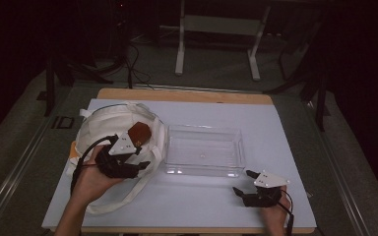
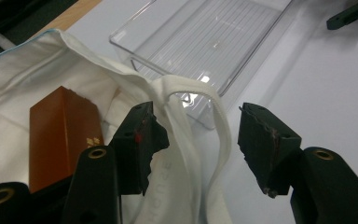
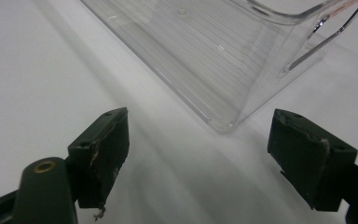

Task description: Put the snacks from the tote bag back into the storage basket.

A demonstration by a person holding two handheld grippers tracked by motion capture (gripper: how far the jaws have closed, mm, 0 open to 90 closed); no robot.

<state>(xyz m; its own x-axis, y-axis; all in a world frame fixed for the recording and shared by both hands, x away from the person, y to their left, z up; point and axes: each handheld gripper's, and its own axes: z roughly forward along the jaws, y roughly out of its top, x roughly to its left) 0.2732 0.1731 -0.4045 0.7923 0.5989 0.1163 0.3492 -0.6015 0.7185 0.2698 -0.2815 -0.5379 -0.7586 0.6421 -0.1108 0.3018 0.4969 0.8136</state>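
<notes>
A white cloth tote bag (image 1: pixel 103 123) lies at the table's left, and a brown box (image 1: pixel 139 132) with a small gold mark rests on it. My left gripper (image 1: pixel 145 156) hovers over the bag's right edge, beside the box. In the left gripper view the box (image 2: pixel 60 135) stands just outside one jaw, and a white bag strap (image 2: pixel 216 121) loops loosely through the open gap of the gripper (image 2: pixel 196 116). A clear plastic tray (image 1: pixel 204 129) stands empty mid-table. My right gripper (image 1: pixel 243 181) rests open near the tray's front right corner (image 3: pixel 223 123), nothing between its jaws (image 3: pixel 198 121).
The white mat (image 1: pixel 285 147) covers the wooden table (image 1: pixel 187 94). The bag's long handle (image 1: pixel 123 196) trails toward the front edge. A metal stand (image 1: pixel 216 29) and cables lie on the dark floor beyond the table.
</notes>
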